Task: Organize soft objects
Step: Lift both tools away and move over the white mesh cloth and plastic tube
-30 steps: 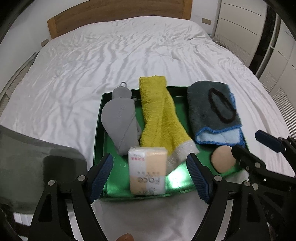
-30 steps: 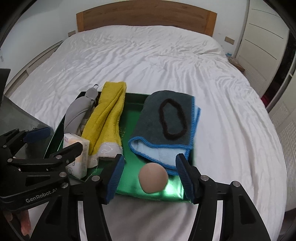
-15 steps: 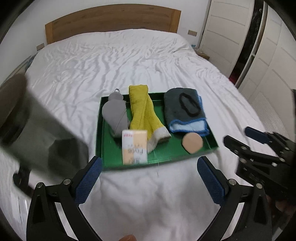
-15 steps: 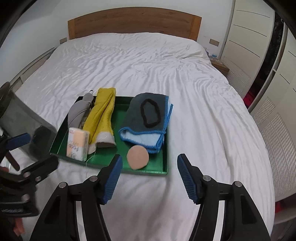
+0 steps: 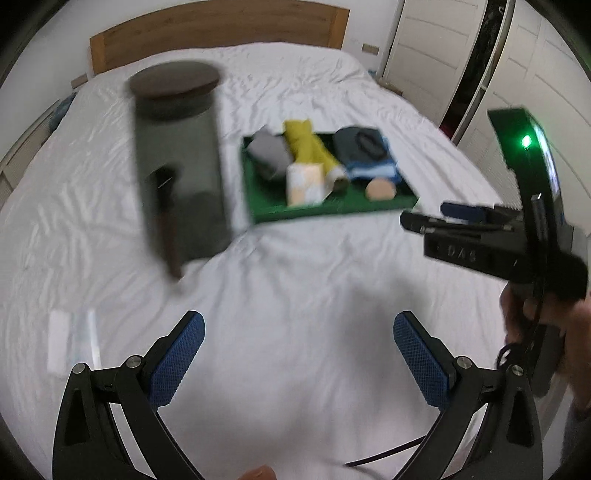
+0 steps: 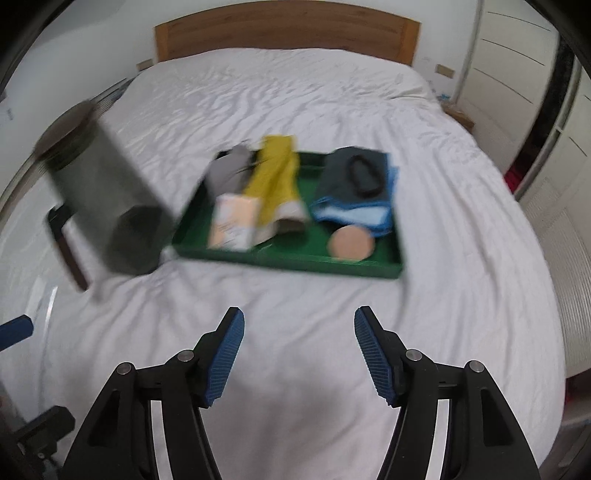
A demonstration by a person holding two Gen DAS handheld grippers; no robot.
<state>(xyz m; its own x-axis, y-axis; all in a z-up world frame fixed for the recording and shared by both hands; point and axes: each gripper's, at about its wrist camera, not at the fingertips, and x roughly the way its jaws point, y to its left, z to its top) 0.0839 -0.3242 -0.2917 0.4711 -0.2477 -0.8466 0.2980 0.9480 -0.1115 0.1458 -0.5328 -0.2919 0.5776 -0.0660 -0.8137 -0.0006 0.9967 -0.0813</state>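
**Inspector:** White, wrinkled bed sheet (image 6: pixel 295 110) fills both views, with a wooden headboard (image 6: pixel 284 31) at the far end. Report the tongs first.

**Assistant:** Left gripper (image 5: pixel 295 362): jaws at full spread, blue ribbed pads (image 5: pixel 177 354) over bare sheet, nothing between them. Right gripper (image 6: pixel 299 354): jaws parted to a moderate gap, likewise empty, above bare sheet. In the left view the right gripper appears at the right edge, carried by a hand (image 5: pixel 543 317).

**Inspector:** And beyond the pads?

**Assistant:** Green rectangular tray (image 6: pixel 288 262) lies on the sheet, well ahead of both grippers. Inside it, from its left side: a grey fabric eye mask (image 6: pixel 231 170), a long yellow knitted sock with pale toe (image 6: pixel 275 181), and a folded dark-grey cloth with blue edging (image 6: pixel 351 195) bearing a black hair tie (image 6: pixel 364 175) on top. Along the near edge stand a pale tissue pack (image 6: pixel 234 221) and a round peach-coloured sponge puff (image 6: pixel 351 242).

**Inspector:** Anything outside the tray?

**Assistant:** A tall smoky translucent jar with dark round lid (image 5: pixel 181 158) stands on the sheet just left of the tray. It is heavily blurred; a dark handle-like piece (image 5: pixel 166 229) shows at its side, detail uncertain.
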